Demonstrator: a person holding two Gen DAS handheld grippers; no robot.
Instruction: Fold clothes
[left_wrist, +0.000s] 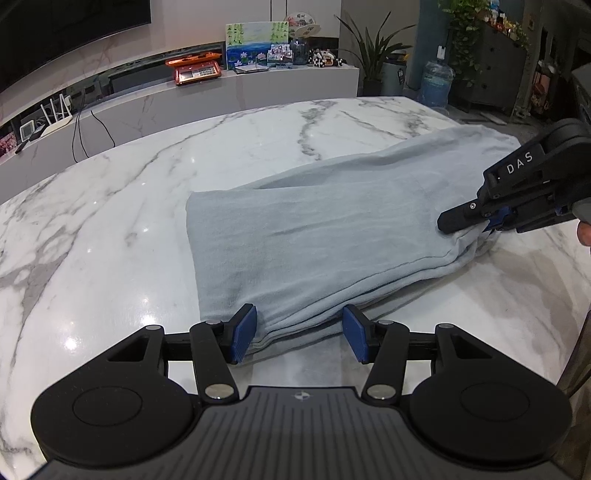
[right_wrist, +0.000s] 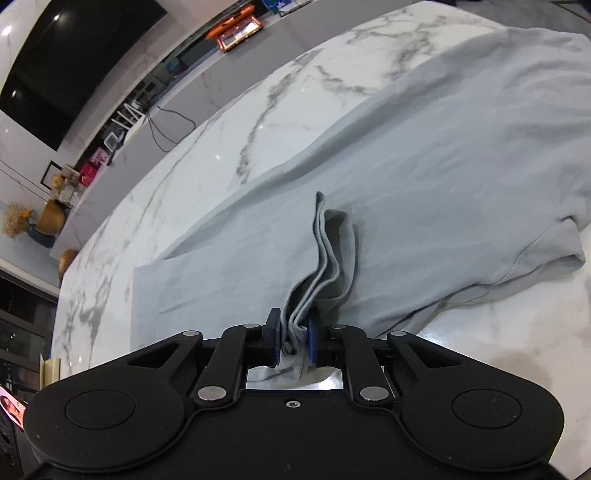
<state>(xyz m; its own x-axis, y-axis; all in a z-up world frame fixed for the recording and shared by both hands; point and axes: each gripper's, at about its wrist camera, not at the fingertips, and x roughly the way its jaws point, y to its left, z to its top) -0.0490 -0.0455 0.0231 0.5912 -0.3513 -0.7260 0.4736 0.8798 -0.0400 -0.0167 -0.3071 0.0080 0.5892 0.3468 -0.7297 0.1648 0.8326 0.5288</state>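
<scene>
The pale grey-blue, soft knit garment (left_wrist: 325, 229) lies on the white, grey-veined marble bench (left_wrist: 129, 206), doubled over lengthwise into a long band of several layers that runs from the near left of the left wrist view to the far right; its near-left end shows a squared, stacked edge, and its far end spreads wider and looser. It looks light and limp, a cloth that will sag between any two held points, drape rather than hold a crease on its own, and slide readily over the glossy stone, so the layers may shear apart if only the top one is caught. The edges and corners, where all the plies meet, look like the safest places to take hold, pinching through the full stack. The right tool (right_wrist: 294, 334) has its blue-padded jaws closed on a bunched pleat of the garment's near edge, the cloth standing up in folds between them; in the left wrist view it comes in from the right side. The left tool (left_wrist: 300, 338) stands wide open, its two blue pads straddling the near stacked edge, the left pad seemingly right against the cloth and the right one close to it, holding nothing. Whether this band is awaiting a further fold across its length or is being let go after one, the scene does not settle. Beyond the bench stand a long white cabinet (left_wrist: 258, 85) with an orange weighing scale (left_wrist: 195, 70) and a dark screen (left_wrist: 55, 33) above.
</scene>
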